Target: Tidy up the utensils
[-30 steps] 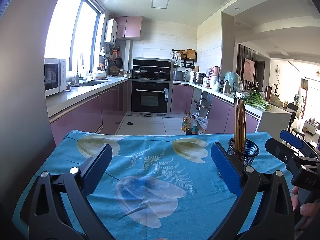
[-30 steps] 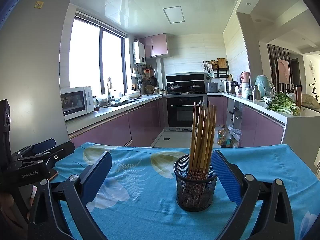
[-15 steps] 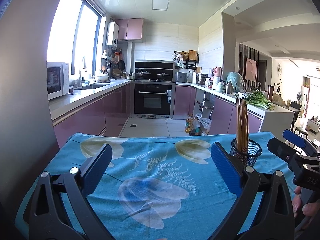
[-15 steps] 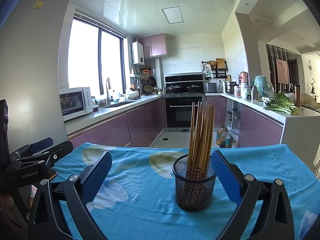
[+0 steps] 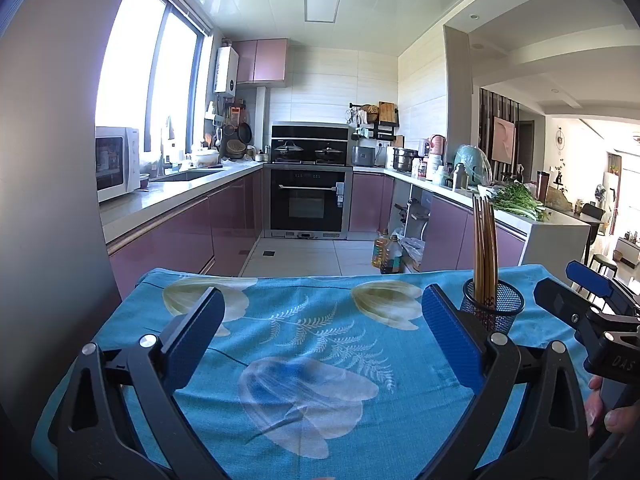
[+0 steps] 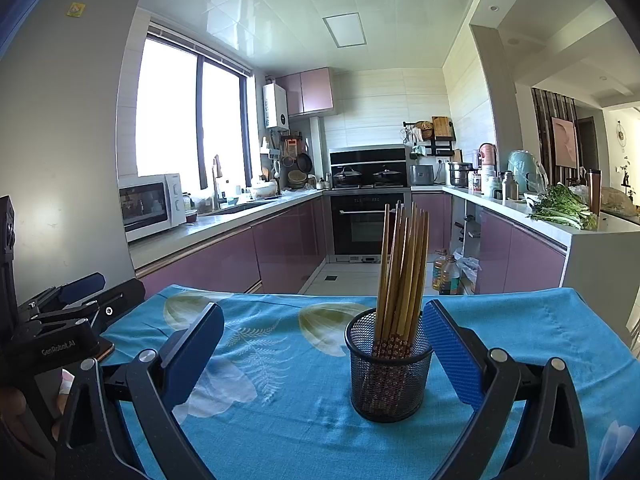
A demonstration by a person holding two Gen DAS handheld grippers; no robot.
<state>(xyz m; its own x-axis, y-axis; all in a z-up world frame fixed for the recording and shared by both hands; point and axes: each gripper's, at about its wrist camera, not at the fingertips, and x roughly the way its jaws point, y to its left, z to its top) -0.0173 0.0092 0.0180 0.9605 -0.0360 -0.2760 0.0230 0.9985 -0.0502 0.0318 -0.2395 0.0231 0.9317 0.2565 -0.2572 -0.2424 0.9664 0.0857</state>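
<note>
A black mesh holder (image 6: 389,364) stands upright on the blue floral tablecloth (image 6: 280,420) with several wooden chopsticks (image 6: 404,264) standing in it. My right gripper (image 6: 323,344) is open and empty, the holder just ahead between its fingers, nearer the right finger (image 6: 452,352). My left gripper (image 5: 320,332) is open and empty over the bare cloth (image 5: 304,360). The holder (image 5: 496,310) with the chopsticks (image 5: 484,248) shows to the right of it. The right gripper also shows at the far right of the left wrist view, the left gripper at the far left of the right wrist view.
The table's far edge (image 5: 320,278) drops to the kitchen floor. A grey fridge wall (image 6: 60,160) stands close on the left. Purple cabinets, an oven (image 5: 308,200), a microwave (image 6: 150,206) and greens on the counter (image 6: 562,204) lie beyond.
Both grippers have tilted up and drawn back slightly; more of the table and kitchen shows. The holder and chopsticks have not moved. Both grippers stay open.
</note>
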